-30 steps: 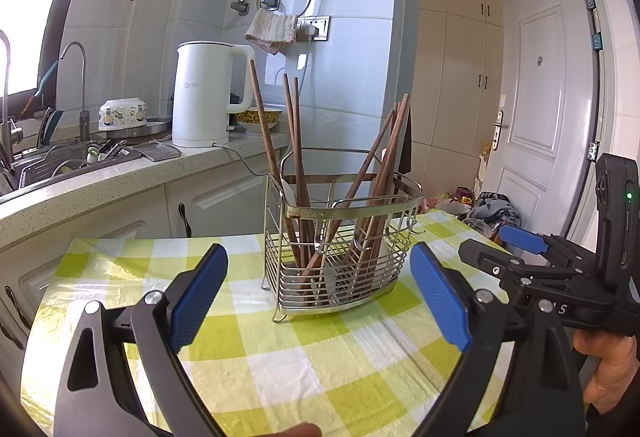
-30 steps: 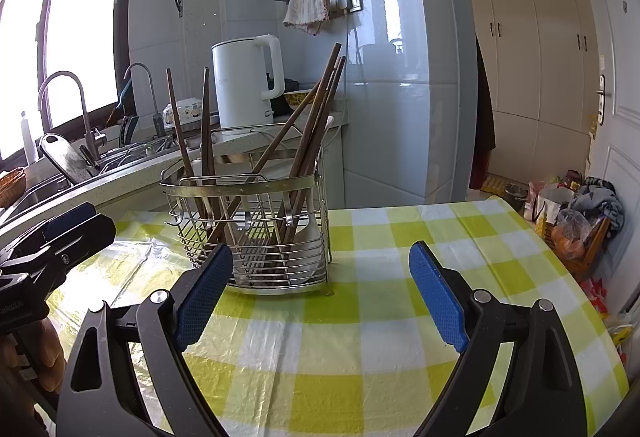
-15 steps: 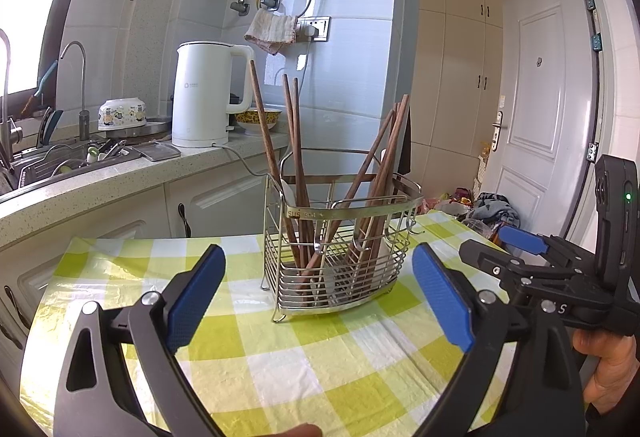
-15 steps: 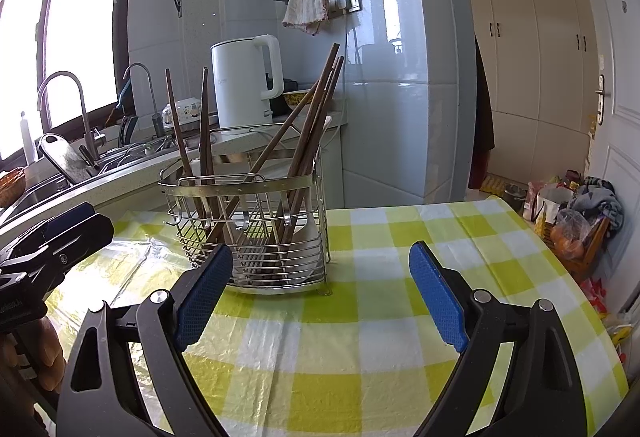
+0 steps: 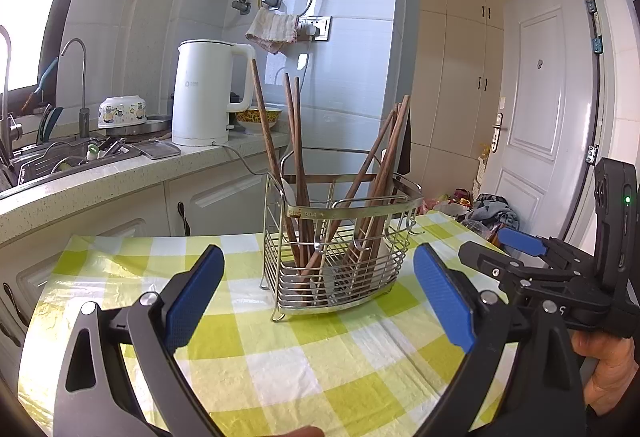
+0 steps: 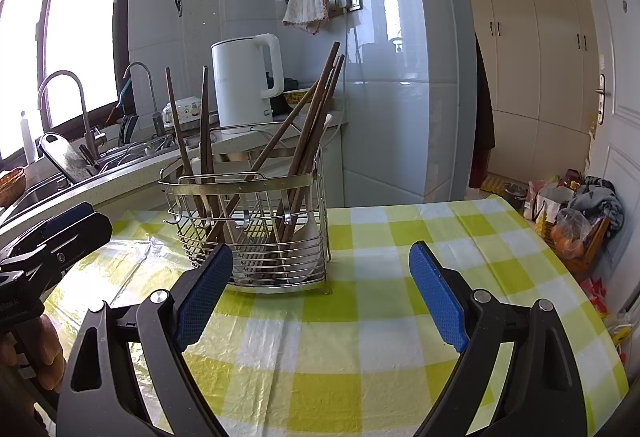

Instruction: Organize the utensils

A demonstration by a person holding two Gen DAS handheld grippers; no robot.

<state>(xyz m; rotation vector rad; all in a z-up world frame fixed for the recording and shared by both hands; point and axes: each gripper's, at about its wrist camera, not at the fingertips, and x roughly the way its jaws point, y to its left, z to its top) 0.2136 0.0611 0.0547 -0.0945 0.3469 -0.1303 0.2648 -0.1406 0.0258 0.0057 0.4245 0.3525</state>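
A steel wire utensil basket (image 5: 340,237) (image 6: 256,237) stands on the yellow-checked tablecloth (image 5: 280,369) (image 6: 360,337). Several brown wooden chopsticks (image 5: 298,157) (image 6: 312,117) lean in it, some left, some right, with something white low inside. My left gripper (image 5: 318,297) is open, a short way in front of the basket, nothing between its blue pads. My right gripper (image 6: 320,293) is open too, in front of the basket and to its right, holding nothing. In the left wrist view the right gripper (image 5: 516,249) shows at the right edge, a hand below it.
A kitchen counter (image 5: 120,177) runs behind the table with a white kettle (image 5: 208,93), a sink (image 5: 60,161) with dishes and taps. A white door (image 5: 548,109) and floor clutter (image 6: 572,209) lie to the right. The table's right edge drops off there.
The left wrist view has shifted very slightly; the pads sit a touch higher and farther right in frame. The basket, the chopsticks and the right gripper have hardly moved.
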